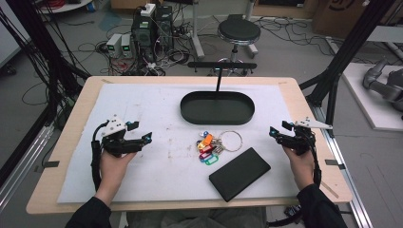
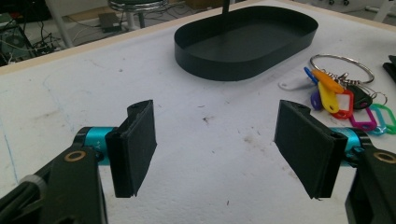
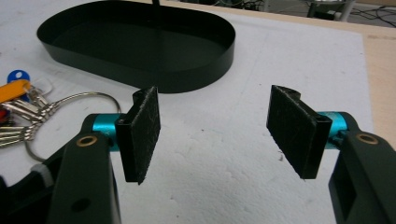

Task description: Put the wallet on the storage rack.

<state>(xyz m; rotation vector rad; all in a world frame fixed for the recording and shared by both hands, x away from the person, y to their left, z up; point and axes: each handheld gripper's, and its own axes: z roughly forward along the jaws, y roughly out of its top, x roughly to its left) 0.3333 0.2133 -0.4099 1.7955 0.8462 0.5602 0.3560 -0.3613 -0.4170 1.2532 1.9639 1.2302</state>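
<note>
A: Starting at the left: the left gripper hangs over the white mat with its jaws spread wide and nothing between them. The left gripper view shows only stained mat in the gap.

B: So nothing is picked up yet?

A: Nothing. I'd call this the opening of a tidy-up, both hands parked at the sides of the tabletop before the first reach.

B: What lies in the middle?

A: The black oval tray sits toward the far edge, empty. Just in front of it lies the bunch of keys with coloured tags and a big ring, and nearer the person, slightly right, the flat black power bank lies at a slant. Keys and power bank are near each other but apart.

B: And the right side?

A: The right gripper hovers beyond the power bank, jaws likewise spread and empty. In the right gripper view the key ring is just to the left of its jaws.

B: Next move, in your judgement?

A: One gripper has to swing inward and drop low. The keys look like the nearest target for either; the jaws should close on the bunched tags or the ring, then lift over the tray's rim
</note>
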